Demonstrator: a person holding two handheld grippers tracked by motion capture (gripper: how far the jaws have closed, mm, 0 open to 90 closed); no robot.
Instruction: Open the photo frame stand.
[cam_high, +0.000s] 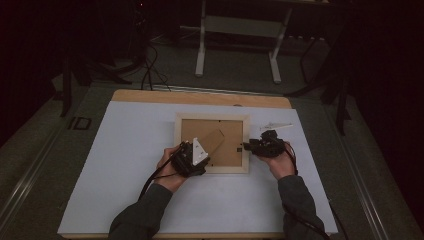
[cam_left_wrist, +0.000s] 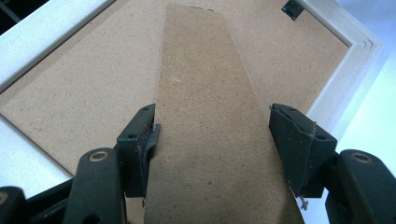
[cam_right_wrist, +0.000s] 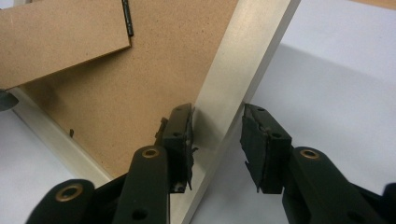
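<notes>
A pale wooden picture frame (cam_high: 212, 118) lies face down on the white table cover, its brown backing board (cam_high: 234, 131) facing up. The cardboard stand (cam_high: 214, 140) rises off the board toward my left gripper (cam_high: 205, 151). In the left gripper view my left gripper (cam_left_wrist: 212, 112) is shut across the width of the stand (cam_left_wrist: 205, 93), a pad on each edge. My right gripper (cam_high: 248, 146) is at the frame's right side. In the right gripper view my right gripper (cam_right_wrist: 217, 112) straddles the frame's rail (cam_right_wrist: 243, 60); the left pad touches it and the right pad stands slightly off.
A small white piece (cam_high: 275, 126) lies on the cover just beyond the frame's far right corner. The table's wooden back edge (cam_high: 200, 96) runs behind the frame. A black turn clip (cam_left_wrist: 292, 8) sits at a frame corner. White stand legs (cam_high: 201, 50) are on the floor behind.
</notes>
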